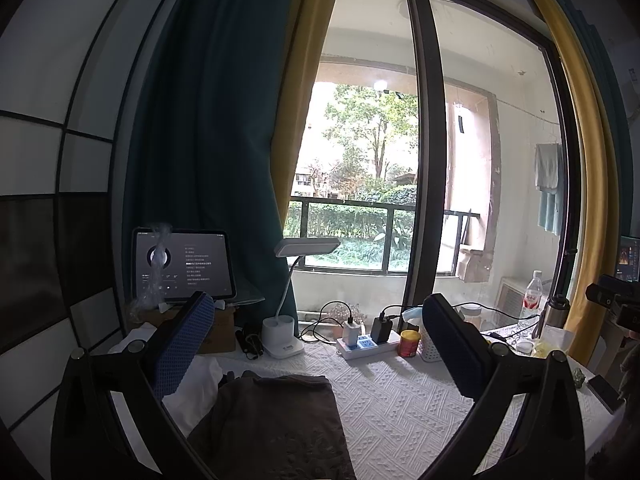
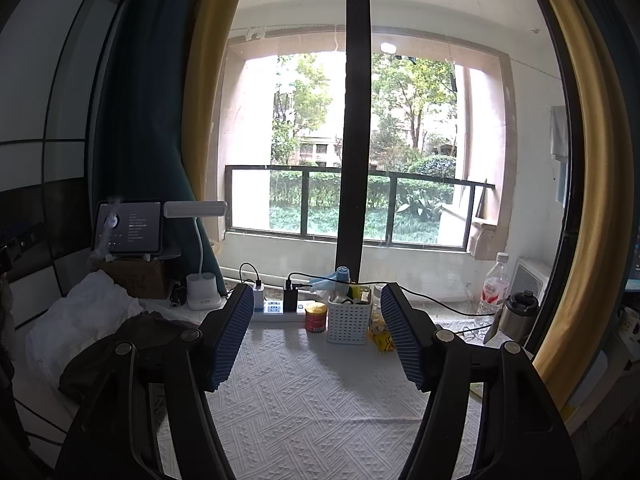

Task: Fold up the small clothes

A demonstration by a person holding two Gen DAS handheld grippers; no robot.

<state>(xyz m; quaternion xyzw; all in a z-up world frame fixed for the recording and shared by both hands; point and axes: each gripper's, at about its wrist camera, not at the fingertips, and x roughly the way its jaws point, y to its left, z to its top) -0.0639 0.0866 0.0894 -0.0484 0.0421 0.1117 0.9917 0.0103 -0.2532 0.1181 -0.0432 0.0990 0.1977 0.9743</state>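
Clothing sits at the left of the scene: a white garment (image 2: 80, 320) lies bunched against the wall side of the white textured tablecloth (image 2: 312, 392), and a dark brown garment (image 1: 272, 420) lies just right of it, overlapping its edge. In the left wrist view the brown piece looks roughly flattened, its long axis running from the near table edge away toward the window, its far edge ending short of the desk lamp (image 1: 282, 336); how neatly it is folded is hard to judge from this low angle. The left gripper (image 1: 320, 344) hangs above it with jaws wide apart, nothing between the pads. Farther right, the right gripper (image 2: 316, 336) hovers over bare tablecloth, jaws likewise spread wide and empty, the brown garment off beyond its left finger (image 2: 232, 340). Along the window side stand a power strip (image 2: 276, 314), a red can (image 2: 316, 317), a white basket (image 2: 348, 320) and a water bottle (image 2: 494, 288).
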